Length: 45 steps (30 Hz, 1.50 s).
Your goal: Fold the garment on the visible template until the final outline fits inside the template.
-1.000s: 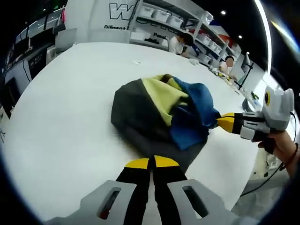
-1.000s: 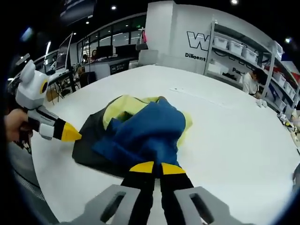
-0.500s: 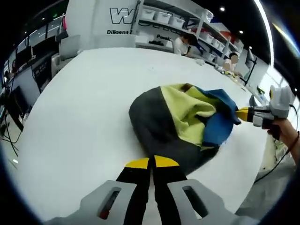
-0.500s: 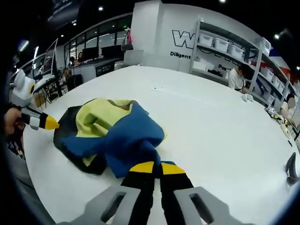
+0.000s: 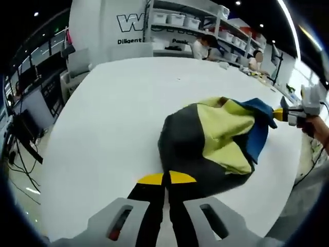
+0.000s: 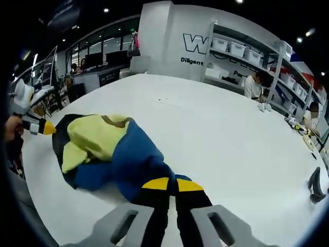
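A crumpled garment [image 5: 216, 139] in dark grey, yellow-green and blue lies stretched across the white table [image 5: 113, 103]. My left gripper [image 5: 166, 178] is shut on its dark grey edge at the near side. At the far right, my right gripper [image 5: 281, 114] holds the blue end, with a hand behind it. In the right gripper view the garment [image 6: 103, 144] runs off to the left, and my right gripper [image 6: 165, 183] is shut on bunched blue fabric. The left gripper [image 6: 47, 128] pinches the dark far end there, a hand behind it.
The round white table [image 6: 216, 134] stretches wide behind the garment, its edge close to both hands. A small dark object [image 6: 316, 185] lies near the table's right edge. Shelves with bins [image 5: 180, 20] and seated people stand beyond, with desks and monitors [image 6: 97, 59] at the left.
The two grippers have drawn apart, each keeping its grip. The blue part has been pulled off the yellow-green panel, and the garment now lies longer and flatter.
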### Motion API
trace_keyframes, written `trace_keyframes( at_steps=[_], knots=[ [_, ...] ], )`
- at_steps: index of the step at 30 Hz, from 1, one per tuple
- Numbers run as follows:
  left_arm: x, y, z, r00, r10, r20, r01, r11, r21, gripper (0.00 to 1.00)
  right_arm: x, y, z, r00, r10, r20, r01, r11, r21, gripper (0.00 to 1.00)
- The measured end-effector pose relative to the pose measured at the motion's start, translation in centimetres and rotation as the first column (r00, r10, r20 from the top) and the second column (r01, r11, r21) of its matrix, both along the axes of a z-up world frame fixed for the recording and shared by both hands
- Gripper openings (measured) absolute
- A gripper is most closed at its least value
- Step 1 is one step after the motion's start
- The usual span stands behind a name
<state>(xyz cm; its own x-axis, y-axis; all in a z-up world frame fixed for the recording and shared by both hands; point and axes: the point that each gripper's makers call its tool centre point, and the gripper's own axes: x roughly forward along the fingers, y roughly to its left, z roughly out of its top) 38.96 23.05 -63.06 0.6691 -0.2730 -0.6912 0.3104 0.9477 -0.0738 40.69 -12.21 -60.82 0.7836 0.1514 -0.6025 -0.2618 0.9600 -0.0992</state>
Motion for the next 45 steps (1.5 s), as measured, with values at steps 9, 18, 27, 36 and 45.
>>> trace_keyframes(
  at_steps=[9,18,27,36,45],
  knots=[
    [0.6,2.6,0.5,0.999,0.04,0.01,-0.04,0.999,0.029,0.0,0.0,-0.6,0.3,1.0,-0.019,-0.001,0.019,0.999,-0.032,0.0],
    [2.0,4.5,1.3,0.997,0.07,0.036,-0.072,0.995,0.065,0.0,-0.2,-0.3,0.4,1.0,-0.021,0.004,0.021,0.999,-0.026,0.0],
    [1.1,3.1,1.4,0.996,0.075,0.042,-0.077,0.995,0.062,0.14,-0.3,-0.6,0.2,0.993,-0.114,-0.03,0.116,0.99,0.077,0.05],
    [-1.2,-1.3,1.8,0.995,-0.066,0.08,0.064,0.997,0.03,0.3,-1.1,2.1,1.1,0.998,-0.057,0.016,0.054,0.983,0.174,0.38],
    [-3.0,-4.9,1.0,0.991,-0.114,0.064,0.117,0.992,-0.044,0.39,-1.5,5.4,0.7,0.998,0.058,0.032,-0.063,0.985,0.163,0.6]
  ],
)
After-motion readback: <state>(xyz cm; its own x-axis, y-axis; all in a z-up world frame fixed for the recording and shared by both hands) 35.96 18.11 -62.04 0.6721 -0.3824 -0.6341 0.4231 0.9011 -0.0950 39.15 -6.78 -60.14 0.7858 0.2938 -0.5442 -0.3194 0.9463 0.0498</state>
